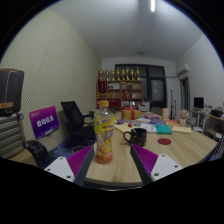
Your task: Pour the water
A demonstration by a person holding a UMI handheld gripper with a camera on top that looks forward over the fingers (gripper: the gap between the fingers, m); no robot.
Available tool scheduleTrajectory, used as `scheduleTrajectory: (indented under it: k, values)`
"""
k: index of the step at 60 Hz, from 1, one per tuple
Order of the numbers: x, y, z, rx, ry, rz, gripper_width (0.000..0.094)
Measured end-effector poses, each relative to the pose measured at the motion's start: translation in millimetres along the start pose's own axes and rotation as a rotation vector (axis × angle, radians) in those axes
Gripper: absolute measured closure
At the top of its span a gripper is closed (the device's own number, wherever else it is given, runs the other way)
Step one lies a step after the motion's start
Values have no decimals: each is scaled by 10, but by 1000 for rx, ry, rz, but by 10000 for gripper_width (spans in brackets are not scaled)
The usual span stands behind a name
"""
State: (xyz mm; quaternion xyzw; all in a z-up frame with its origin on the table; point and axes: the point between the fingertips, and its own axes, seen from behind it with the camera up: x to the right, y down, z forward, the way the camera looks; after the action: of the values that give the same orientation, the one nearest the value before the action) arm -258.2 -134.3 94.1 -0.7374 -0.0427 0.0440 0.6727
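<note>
Wood-look table (185,148), long, smooth top, cluttered at far end. Purple sign (45,122) left of table, white writing, unreadable. Black office chair (72,120) beside sign. Shelf (120,85) on far wall, row of bottles, labels too small to read. Clear plastic bottle (103,132), orange liquid, yellow label, print unreadable, upright on table near left finger. Black mug (137,135) right of bottle, apart from it. Gripper (111,164) released, fingers spread; magenta pads (78,159) flank bare table, bottle just ahead.

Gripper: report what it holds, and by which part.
Nothing is held. The gripper is open; the bottle stands on the table between its fingers, with gaps visible.
</note>
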Motion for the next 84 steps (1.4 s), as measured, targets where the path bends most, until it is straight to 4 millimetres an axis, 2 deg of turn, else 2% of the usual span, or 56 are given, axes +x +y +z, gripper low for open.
scheduleTrajectory:
  k: [2, 3, 12, 18, 19, 24, 25, 28, 32, 34, 35, 44, 46, 49, 52, 55, 56, 57, 58, 63, 64, 67, 68, 70, 71, 75, 76, 78, 84]
  values:
    - [-124, -17, 108, 0, 1, -7, 116]
    - [-101, -10, 187, 2, -2, -9, 118]
    - [-344, -104, 768, 23, 32, -34, 120]
    - [-323, -205, 1130, 43, 95, -60, 122]
    - [-219, -195, 1135, 47, 104, -64, 123]
    - [-144, -223, 1375, 47, 157, -58, 132]
    - [-248, -230, 1472, 37, 160, -51, 153]
    - [-198, -169, 1501, 24, 164, -25, 364]
    - [-155, -181, 1528, 49, 175, 1, 386]
    - [-199, -180, 1562, 56, 173, -5, 399]
    - [-80, -158, 1528, 61, 160, -13, 400]
    - [-63, -163, 1594, 58, 134, -33, 477]
    - [-137, -176, 1616, 54, 129, -47, 519]
    - [-182, -185, 1669, 55, 99, -67, 519]
    - [-251, -253, 1724, 64, 64, -41, 568]
    - [-236, -370, 1764, 71, 44, 55, 570]
    - [-297, -407, 1794, 67, 37, 96, 569]
    - [-223, -382, 1795, 70, 16, 140, 570]
    - [-236, -427, 1832, 65, 1, 192, 570]
    - [-292, -606, 1927, 50, -114, 542, 569]
    - [-391, -691, 1991, 43, -128, 628, 570]
    - [-365, -726, 2036, 19, -198, 876, 572]
    - [-263, -693, 2110, 14, -225, 959, 572]
    - [-297, -755, 2083, -5, -261, 1127, 570]
    - [-209, -729, 2168, -9, -283, 1202, 573]
    - [-106, -740, 2226, -21, -339, 1445, 572]
    - [-272, -884, 2185, -26, -331, 1499, 573]
    - [-264, -841, 2080, -29, -352, 1574, 572]
    - [-232, -879, 1998, -36, -411, 1783, 569]
